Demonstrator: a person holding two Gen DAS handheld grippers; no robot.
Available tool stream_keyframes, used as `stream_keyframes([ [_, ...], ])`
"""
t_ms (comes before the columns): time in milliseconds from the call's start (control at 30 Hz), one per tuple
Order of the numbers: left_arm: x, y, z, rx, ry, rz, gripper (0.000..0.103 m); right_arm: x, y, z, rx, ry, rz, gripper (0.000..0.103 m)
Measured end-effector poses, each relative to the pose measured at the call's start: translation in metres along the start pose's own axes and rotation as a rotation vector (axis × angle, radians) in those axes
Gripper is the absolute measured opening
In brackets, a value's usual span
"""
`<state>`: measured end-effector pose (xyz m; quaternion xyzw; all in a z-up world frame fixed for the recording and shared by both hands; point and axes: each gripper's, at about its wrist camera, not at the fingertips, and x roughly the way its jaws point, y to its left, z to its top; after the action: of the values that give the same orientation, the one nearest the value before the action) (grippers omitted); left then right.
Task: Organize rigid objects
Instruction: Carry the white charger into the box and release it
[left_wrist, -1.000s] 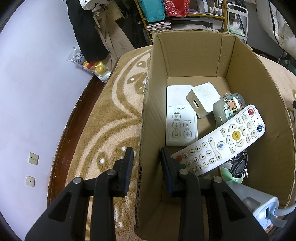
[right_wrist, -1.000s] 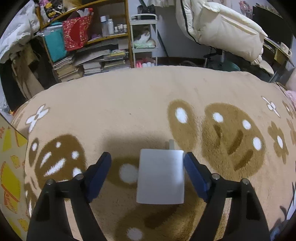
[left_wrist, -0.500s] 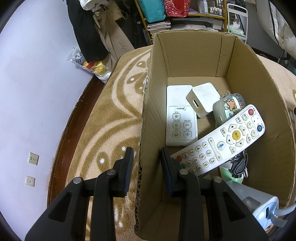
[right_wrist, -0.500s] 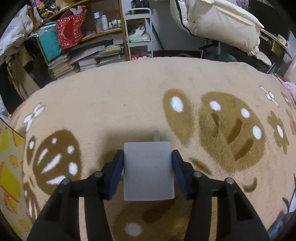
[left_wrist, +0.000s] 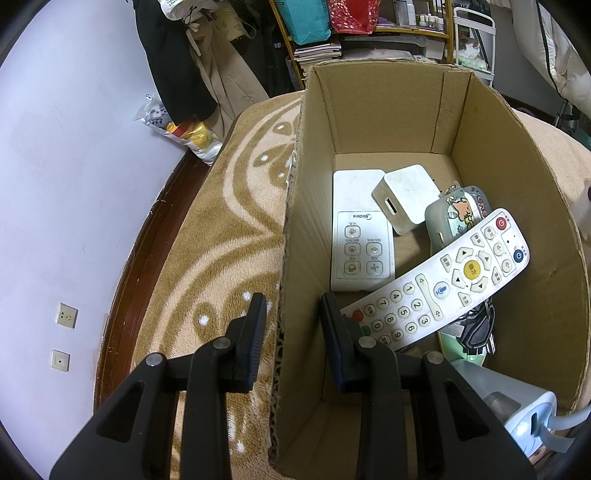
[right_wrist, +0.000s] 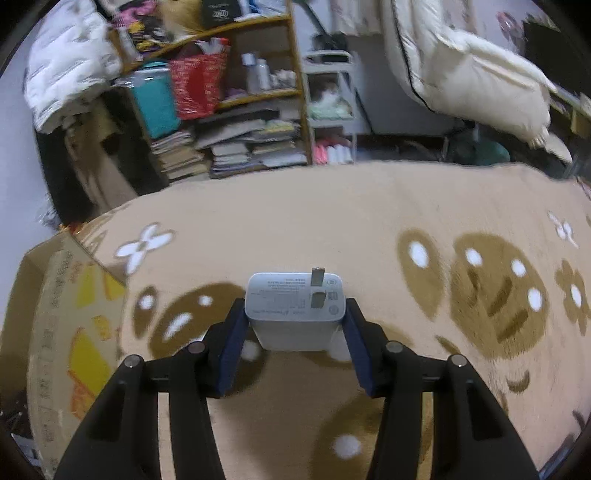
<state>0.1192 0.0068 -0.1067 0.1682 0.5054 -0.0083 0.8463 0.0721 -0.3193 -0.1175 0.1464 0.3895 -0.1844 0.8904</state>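
Right wrist: right gripper (right_wrist: 295, 328) fingers clamp charger (right_wrist: 294, 308), underside hidden; left gripper (left_wrist: 292, 325) straddles box wall (left_wrist: 295, 280).

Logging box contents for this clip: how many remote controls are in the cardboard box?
2. The flat Midea remote lies on the box floor; the long keypad remote rests tilted over it. More may be hidden underneath.
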Motion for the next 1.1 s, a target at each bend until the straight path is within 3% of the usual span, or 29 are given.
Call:
stream_keyframes([
  [700, 0.000, 0.000, 0.000, 0.000, 0.000, 0.000, 0.030, -0.088, 0.103, 0.003, -0.216, -0.210, 0.242, 0.055],
  [1100, 0.000, 0.000, -0.001, 0.000, 0.000, 0.000, 0.030, -0.099, 0.140, -0.016, -0.273, -0.209, 0.370, 0.054],
])
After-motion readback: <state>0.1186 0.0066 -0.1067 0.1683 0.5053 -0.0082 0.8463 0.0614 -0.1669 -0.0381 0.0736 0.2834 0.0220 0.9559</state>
